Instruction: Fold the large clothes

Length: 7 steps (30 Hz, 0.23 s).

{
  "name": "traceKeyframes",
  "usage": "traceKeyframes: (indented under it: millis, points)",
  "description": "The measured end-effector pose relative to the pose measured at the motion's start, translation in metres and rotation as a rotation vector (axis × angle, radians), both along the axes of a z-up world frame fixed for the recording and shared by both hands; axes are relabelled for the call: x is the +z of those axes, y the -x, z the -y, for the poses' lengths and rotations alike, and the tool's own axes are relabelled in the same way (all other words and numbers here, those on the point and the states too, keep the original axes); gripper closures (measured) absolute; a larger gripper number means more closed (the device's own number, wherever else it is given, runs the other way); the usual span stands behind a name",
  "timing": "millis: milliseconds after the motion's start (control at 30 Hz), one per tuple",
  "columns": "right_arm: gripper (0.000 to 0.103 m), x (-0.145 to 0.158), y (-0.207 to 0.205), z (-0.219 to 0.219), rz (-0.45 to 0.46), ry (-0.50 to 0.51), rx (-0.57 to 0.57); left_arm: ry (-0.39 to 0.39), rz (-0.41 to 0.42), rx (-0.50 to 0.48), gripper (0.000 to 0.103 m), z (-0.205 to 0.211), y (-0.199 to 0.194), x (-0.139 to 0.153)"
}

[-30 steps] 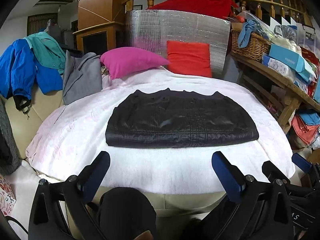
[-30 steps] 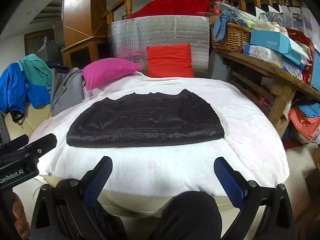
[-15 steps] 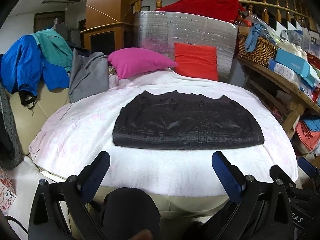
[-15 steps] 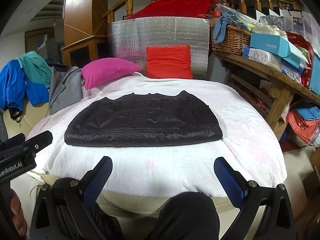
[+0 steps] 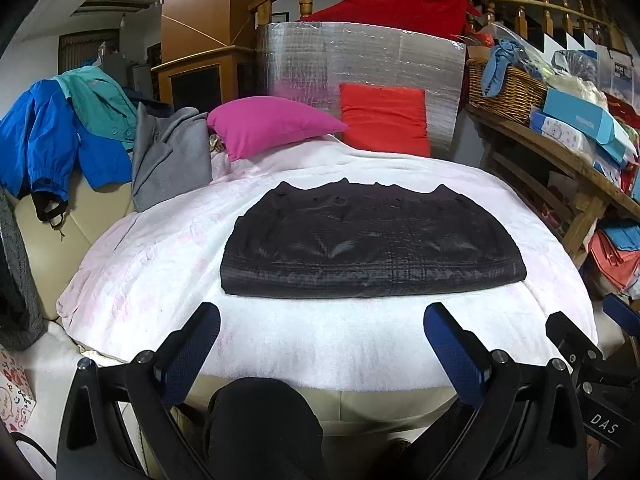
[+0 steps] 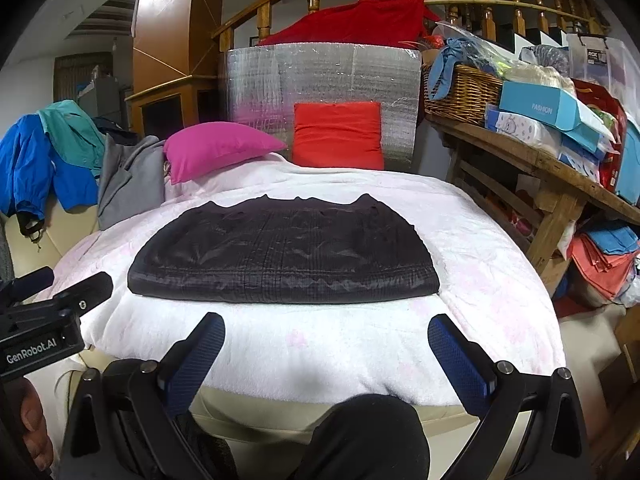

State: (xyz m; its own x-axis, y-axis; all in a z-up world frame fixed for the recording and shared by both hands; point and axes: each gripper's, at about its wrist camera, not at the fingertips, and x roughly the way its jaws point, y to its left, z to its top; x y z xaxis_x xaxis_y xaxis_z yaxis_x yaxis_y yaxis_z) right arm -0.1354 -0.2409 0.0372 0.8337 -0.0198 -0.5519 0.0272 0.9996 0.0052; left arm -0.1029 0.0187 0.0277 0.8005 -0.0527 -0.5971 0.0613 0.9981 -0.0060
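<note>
both claws gape wide and empty, the left gripper (image 5: pixel 322 326) and right gripper (image 6: pixel 326 330) short of the white blanket (image 5: pixel 320 336), whose near edge is bare. the folded black garment (image 6: pixel 284 258) lies mid-blanket. farther right, a wicker basket (image 6: pixel 464 94) holds what looks like blue cloth.

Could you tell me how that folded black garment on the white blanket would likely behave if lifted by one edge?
The black garment looks thin and glossy, so probably floppy and slippery. Lifted by one edge, its layers may slide apart and unfold.
</note>
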Motion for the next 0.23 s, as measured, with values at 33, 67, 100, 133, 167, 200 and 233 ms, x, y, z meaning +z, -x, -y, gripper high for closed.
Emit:
traceKeyframes:
  millis: [33, 67, 100, 133, 167, 200, 233]
  points:
    - [0.000, -0.0002, -0.0004, 0.0003, -0.001, 0.000, -0.001, -0.001, 0.001, -0.003, 0.002, 0.0005, 0.0003, 0.0002]
    - [0.000, 0.0000, -0.0009, 0.0005, -0.002, 0.000, 0.000, -0.004, 0.003, -0.004, 0.002, 0.0012, 0.0003, 0.0003]
    - [0.000, 0.0003, -0.0011, 0.0006, -0.003, 0.000, 0.001, -0.008, 0.004, -0.005, 0.002, 0.0018, 0.0004, 0.0005]
    - [0.000, 0.0008, -0.0013, 0.0004, -0.002, 0.002, 0.001, -0.010, 0.007, -0.007, 0.002, 0.0022, 0.0006, 0.0009]
    - [0.000, 0.0015, -0.0014, 0.0001, 0.000, 0.004, 0.001, -0.011, 0.007, -0.009, 0.002, 0.0025, 0.0005, 0.0010]
    - [0.000, 0.0021, -0.0018, -0.0003, 0.001, 0.004, 0.002, -0.010, 0.006, -0.012, 0.002, 0.0030, 0.0002, 0.0013]
    - [0.000, 0.0025, -0.0023, -0.0006, 0.000, 0.005, 0.002, -0.009, 0.007, -0.013, 0.002, 0.0031, 0.0001, 0.0016]
